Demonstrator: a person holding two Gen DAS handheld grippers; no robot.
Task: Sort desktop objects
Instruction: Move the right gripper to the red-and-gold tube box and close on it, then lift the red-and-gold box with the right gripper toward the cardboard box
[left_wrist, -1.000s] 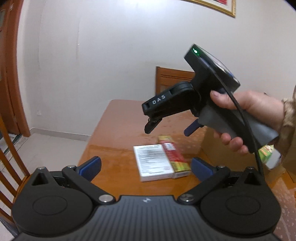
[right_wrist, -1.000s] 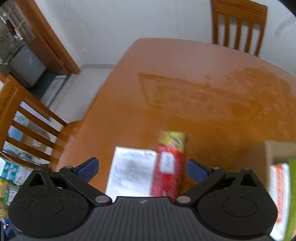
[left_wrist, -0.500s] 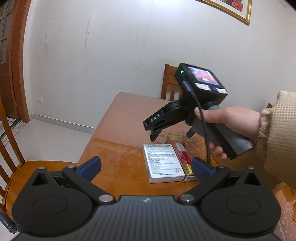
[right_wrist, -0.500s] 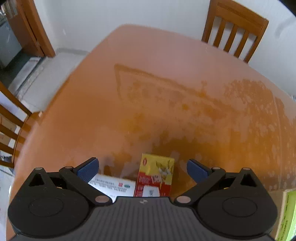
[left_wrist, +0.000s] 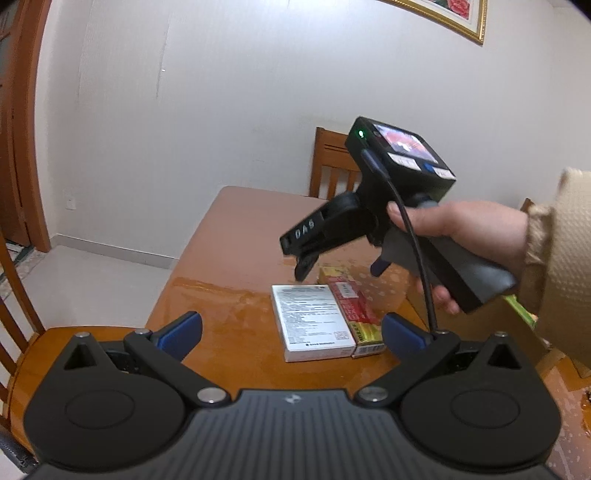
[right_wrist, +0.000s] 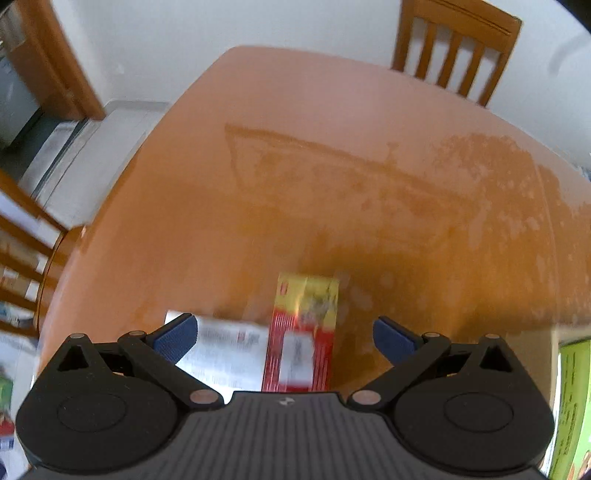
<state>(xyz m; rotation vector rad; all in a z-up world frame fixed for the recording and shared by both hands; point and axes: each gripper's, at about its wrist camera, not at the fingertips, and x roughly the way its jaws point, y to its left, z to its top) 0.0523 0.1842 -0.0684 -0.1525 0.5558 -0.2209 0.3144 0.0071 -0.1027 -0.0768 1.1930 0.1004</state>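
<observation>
Both grippers have their jaws spread wide and empty, left gripper low in its frame and right gripper hovering over the white box and red-yellow box lying side by side, touching, mid-frame on the tabletop.

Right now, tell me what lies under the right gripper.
Under the open right gripper: a red-and-yellow box beside a white box on the table. Their near ends are hidden.

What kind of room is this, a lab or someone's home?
Most likely a home dining room: a glossy wooden table with a slatted wooden chair behind it, and a gilt-framed picture on the white wall.
</observation>
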